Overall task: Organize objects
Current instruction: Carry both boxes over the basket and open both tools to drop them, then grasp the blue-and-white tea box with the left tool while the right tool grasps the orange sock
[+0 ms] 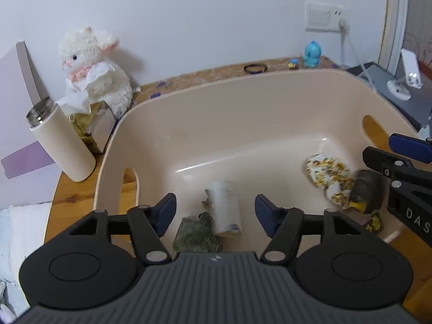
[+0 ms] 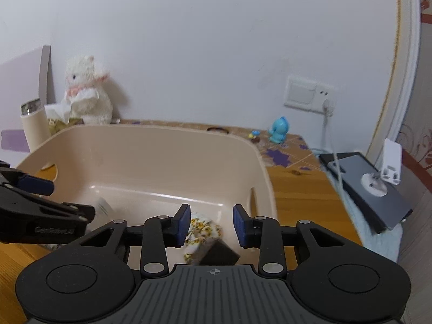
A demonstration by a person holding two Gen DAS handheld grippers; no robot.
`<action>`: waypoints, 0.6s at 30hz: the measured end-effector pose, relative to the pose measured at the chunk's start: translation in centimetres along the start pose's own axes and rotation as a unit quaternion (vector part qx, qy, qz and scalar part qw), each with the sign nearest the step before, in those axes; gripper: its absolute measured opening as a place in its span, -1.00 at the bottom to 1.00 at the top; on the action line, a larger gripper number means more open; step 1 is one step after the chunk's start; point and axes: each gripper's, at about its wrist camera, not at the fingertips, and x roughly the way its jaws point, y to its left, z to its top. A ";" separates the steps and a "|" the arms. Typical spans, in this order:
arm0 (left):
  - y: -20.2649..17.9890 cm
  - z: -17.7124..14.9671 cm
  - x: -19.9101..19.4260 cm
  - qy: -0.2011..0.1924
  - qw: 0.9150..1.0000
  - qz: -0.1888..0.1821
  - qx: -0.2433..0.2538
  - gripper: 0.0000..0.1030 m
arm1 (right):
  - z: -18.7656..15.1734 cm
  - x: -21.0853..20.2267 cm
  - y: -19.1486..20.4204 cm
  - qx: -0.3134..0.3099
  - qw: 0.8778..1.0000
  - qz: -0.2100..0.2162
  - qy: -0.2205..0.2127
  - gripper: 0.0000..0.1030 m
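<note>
You are working at a wooden table pushed against a pale wall, and a beige plastic basket is filling the middle of both views. Nearest the lens, your left claw is hovering over the near rim with its jaws spread wide, gripping nothing. Just beyond its blue pads, at lower centre of the left view, a green fuzzy bundle and a white paper roll are lying on the basket floor, touching each other.

Your right claw is likewise parted and empty, hanging over the basket's right corner. Between its pads a yellow-flowered cloth is resting against a dark block, likely sitting there because items are being gathered into the basket.

Farther back, at the left of the frame, a cream bottle with its steel mouth uncapped is standing just beside the basket. Behind it a white plush lamb is leaning at the wall above crumpled paper. At upper right, a blue toy figure and a dark hair band are waiting along the table's far edge, probably the pieces not yet collected.
</note>
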 end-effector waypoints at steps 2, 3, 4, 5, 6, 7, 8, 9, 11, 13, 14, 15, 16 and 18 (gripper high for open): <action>0.0 -0.1 -1.0 -0.005 1.000 0.002 0.001 0.41 | 0.1 -1.2 -0.4 0.004 1.000 -0.001 -0.010 -0.11; 0.1 -0.2 -1.6 -0.009 1.000 0.004 0.000 0.44 | 0.1 -1.9 -0.7 0.007 1.000 -0.001 -0.014 -0.04; 0.3 -0.4 -2.2 -0.014 1.000 0.004 -0.002 0.45 | 0.0 -2.5 -0.9 0.009 1.000 0.000 -0.018 0.05; 0.3 -0.5 -2.8 -0.018 1.000 0.004 -0.003 0.46 | 0.0 -3.2 -1.2 0.012 1.000 0.001 -0.022 0.10; 0.5 -0.7 -3.4 -0.021 1.000 0.002 -0.005 0.46 | -0.1 -3.8 -1.4 0.015 1.000 0.002 -0.026 0.16; 0.5 -0.9 -3.9 -0.024 1.000 0.000 -0.006 0.47 | -0.2 -4.5 -1.6 0.017 0.999 0.004 -0.028 0.18; 0.6 -1.1 -4.5 -0.027 1.000 -0.002 -0.006 0.49 | -0.3 -5.0 -1.7 0.019 0.999 0.004 -0.030 0.19; 0.6 -1.4 -5.0 -0.029 1.000 -0.003 -0.007 0.50 | -0.4 -5.5 -1.9 0.020 0.999 0.004 -0.030 0.21; 0.7 -1.9 -5.9 -0.034 0.999 -0.002 -0.016 0.55 | -1.0 -6.2 -2.1 0.021 0.999 0.002 -0.029 0.23; 0.8 -2.5 -6.7 -0.036 0.999 -0.007 -0.028 0.56 | -1.7 -6.8 -2.2 0.024 0.999 0.003 -0.024 0.24; 0.8 -2.8 -7.0 -0.037 0.999 -0.010 -0.033 0.56 | -2.2 -7.0 -2.3 0.024 0.999 0.004 -0.021 0.24; 0.8 -3.1 -7.4 -0.043 0.998 -0.009 -0.038 0.56 | -2.6 -7.1 -2.2 0.024 1.000 0.004 -0.017 0.24; 0.8 -3.4 -7.8 -0.048 0.998 -0.005 -0.042 0.59 | -3.1 -7.2 -2.2 0.023 1.000 0.004 -0.013 0.24; 0.8 -3.8 -8.4 -0.043 0.998 -0.011 -0.043 0.60 | -4.0 -7.6 -2.2 0.022 1.000 0.004 -0.007 0.26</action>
